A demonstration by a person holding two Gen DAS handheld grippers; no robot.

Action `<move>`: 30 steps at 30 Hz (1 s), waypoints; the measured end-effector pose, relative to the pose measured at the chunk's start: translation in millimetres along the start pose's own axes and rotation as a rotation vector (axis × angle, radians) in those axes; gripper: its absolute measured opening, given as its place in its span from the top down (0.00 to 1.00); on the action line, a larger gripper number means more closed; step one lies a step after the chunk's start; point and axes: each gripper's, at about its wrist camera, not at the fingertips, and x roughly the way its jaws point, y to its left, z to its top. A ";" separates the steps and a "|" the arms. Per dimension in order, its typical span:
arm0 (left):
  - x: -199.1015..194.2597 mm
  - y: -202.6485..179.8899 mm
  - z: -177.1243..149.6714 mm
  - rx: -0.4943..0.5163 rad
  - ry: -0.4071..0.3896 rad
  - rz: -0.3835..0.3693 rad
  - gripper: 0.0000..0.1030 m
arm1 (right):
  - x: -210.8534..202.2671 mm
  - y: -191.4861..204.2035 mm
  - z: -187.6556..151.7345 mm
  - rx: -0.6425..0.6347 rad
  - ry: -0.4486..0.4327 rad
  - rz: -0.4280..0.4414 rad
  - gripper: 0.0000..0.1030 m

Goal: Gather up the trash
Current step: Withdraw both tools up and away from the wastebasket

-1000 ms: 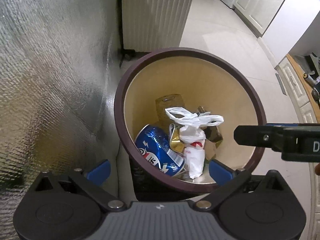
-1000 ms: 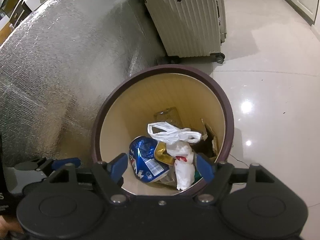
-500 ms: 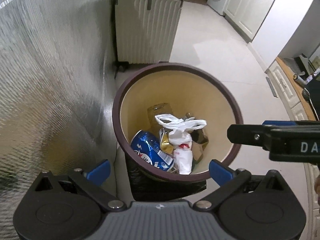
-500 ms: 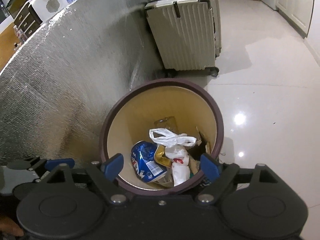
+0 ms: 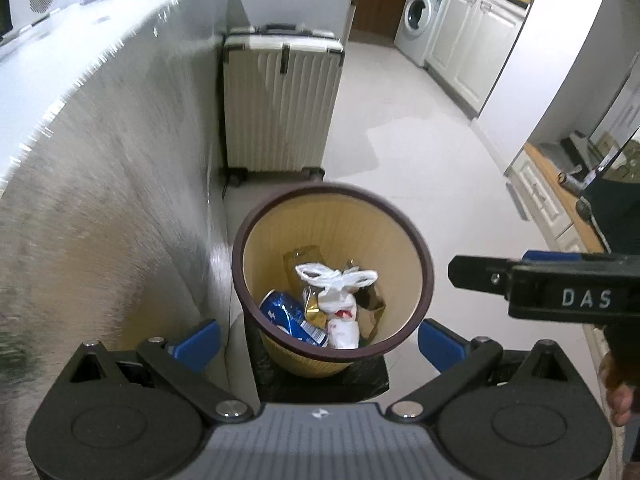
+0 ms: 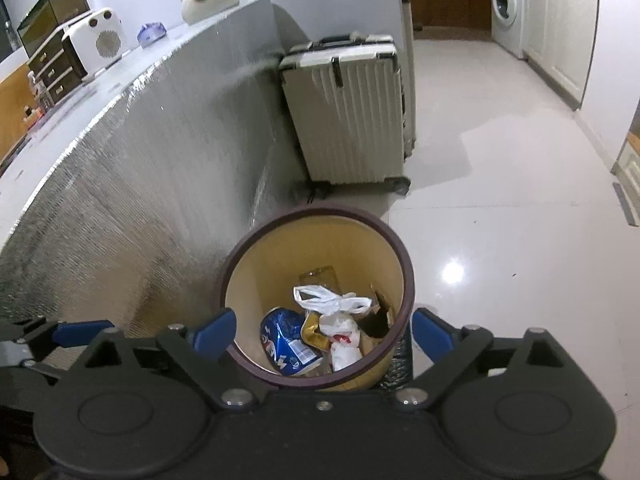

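Right gripper [image 6: 322,330]: jaws wide apart, have just been opening, nothing between pads, touching nothing. Left gripper [image 5: 318,338]: jaws also wide, empty. Both above bin [image 5: 424,268], which stands beside foil wall [image 5: 100,200], near suitcase [image 5: 280,108]. In bin: white bag [image 5: 338,294], blue can [image 5: 290,316], gold wrapper [image 5: 312,306], cardboard [image 6: 378,318]. Clear bottle [image 6: 318,277] behind bag, hard to make out. Bin base hidden by grippers.
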 end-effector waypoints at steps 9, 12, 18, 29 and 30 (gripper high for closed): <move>-62.6 6.7 5.7 -0.012 -0.096 -0.011 0.00 | -53.3 10.9 -1.8 0.018 -0.102 -0.030 0.06; -83.0 9.9 8.6 -0.008 -0.131 -0.011 0.00 | -72.0 17.6 -2.1 0.009 -0.140 -0.043 0.06; -115.9 18.7 10.8 -0.002 -0.185 -0.004 0.00 | -101.6 33.9 -4.0 -0.017 -0.192 -0.081 0.05; -141.7 45.7 0.6 -0.022 -0.216 0.043 0.00 | -124.6 47.7 -13.7 0.025 -0.165 -0.079 0.05; -142.4 48.4 -0.5 -0.023 -0.215 0.047 0.00 | -126.0 48.8 -14.9 0.023 -0.166 -0.082 0.05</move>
